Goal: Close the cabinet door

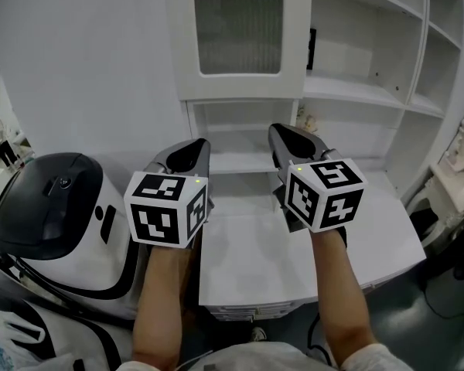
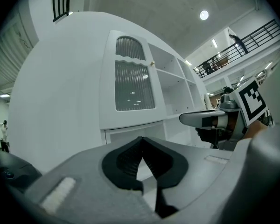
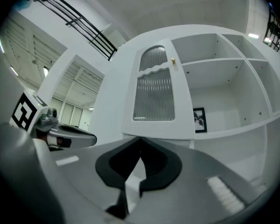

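The white cabinet door [image 1: 240,37] with a ribbed glass panel stands swung open, ahead of both grippers. It also shows in the left gripper view [image 2: 133,85] and the right gripper view [image 3: 154,94], with a small knob [image 3: 173,60] on its edge. My left gripper [image 1: 201,142] is shut with nothing in it, its tips [image 2: 141,139] meeting, and it is short of the door. My right gripper [image 1: 277,130] is shut and empty too [image 3: 141,139], level with the left one and apart from the door.
Open white shelves [image 1: 363,45] lie to the door's right, with a small framed picture [image 3: 199,119] inside. A white worktop [image 1: 294,261] runs under my arms. A white machine with a black domed top [image 1: 54,207] stands at the left.
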A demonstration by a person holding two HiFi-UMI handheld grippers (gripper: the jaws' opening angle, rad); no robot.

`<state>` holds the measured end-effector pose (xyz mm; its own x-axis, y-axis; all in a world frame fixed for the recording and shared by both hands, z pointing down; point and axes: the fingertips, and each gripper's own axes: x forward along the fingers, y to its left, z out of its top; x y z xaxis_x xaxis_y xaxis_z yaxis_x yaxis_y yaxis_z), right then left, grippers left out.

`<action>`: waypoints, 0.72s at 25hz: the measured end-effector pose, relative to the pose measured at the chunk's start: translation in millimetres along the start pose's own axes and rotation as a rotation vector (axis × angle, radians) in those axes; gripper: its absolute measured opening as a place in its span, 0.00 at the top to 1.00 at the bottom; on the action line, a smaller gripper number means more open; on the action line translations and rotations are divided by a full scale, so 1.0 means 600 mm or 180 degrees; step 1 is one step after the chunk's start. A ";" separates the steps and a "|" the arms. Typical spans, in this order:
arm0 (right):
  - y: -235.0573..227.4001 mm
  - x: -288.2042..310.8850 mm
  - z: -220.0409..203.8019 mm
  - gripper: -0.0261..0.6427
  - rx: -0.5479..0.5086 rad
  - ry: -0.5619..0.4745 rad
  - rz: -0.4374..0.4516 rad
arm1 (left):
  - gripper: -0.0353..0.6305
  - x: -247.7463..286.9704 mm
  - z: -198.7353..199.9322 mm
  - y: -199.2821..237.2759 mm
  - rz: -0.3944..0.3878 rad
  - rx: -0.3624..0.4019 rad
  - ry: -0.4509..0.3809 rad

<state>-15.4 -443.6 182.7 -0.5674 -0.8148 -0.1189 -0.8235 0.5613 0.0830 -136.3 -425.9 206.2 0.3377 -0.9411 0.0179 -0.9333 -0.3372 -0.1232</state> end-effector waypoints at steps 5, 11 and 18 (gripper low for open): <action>0.018 -0.013 -0.005 0.96 0.0024 0.0023 0.0087 | 0.95 -0.019 -0.008 0.003 0.0046 0.0009 0.0033; 0.024 -0.023 -0.009 0.96 0.0058 0.0032 0.0102 | 0.95 -0.036 -0.012 0.005 0.0067 0.0031 0.0055; 0.033 -0.024 -0.010 0.96 0.0038 0.0021 0.0126 | 0.95 -0.043 -0.015 0.006 0.0067 0.0036 0.0056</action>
<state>-23.5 -421.3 191.8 -0.5996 -0.7928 -0.1093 -0.8003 0.5949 0.0757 -149.3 -403.0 214.2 0.3158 -0.9483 0.0326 -0.9387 -0.3172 -0.1350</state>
